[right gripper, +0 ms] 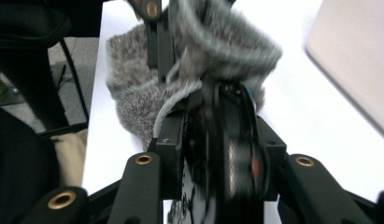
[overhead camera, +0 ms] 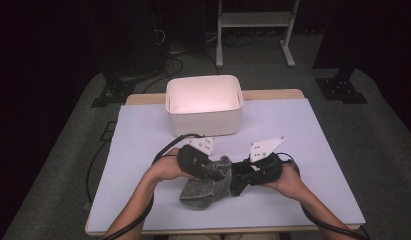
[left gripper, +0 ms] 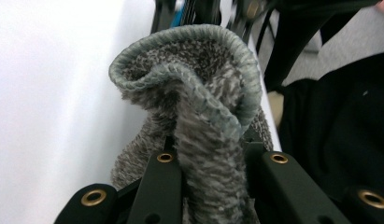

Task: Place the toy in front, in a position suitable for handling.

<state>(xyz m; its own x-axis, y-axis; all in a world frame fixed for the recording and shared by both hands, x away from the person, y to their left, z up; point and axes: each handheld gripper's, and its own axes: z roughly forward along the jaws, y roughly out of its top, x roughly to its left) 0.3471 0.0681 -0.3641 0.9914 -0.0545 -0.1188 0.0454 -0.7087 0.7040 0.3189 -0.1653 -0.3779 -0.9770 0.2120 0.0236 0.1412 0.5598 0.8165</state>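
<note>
A fuzzy grey sock [overhead camera: 203,189] lies on the white table cover near the front edge, its cuff lifted. My left gripper [overhead camera: 220,172] is shut on one side of that cuff; in the left gripper view the knit edge [left gripper: 199,84] stands open like a mouth above my jaws [left gripper: 210,158]. My right gripper [overhead camera: 238,175] faces it from the right, tip to tip. Between its jaws [right gripper: 217,126] sits a blurred black object [right gripper: 227,158] with small red spots, pressed on both sides and held right at the sock's [right gripper: 133,93] opening.
A white plastic bin [overhead camera: 204,120] stands at the back middle of the table, and its wall [right gripper: 358,56] is at the right gripper view's upper right. The pale cover [overhead camera: 303,135] spreads to both sides. Cables trail from both grippers.
</note>
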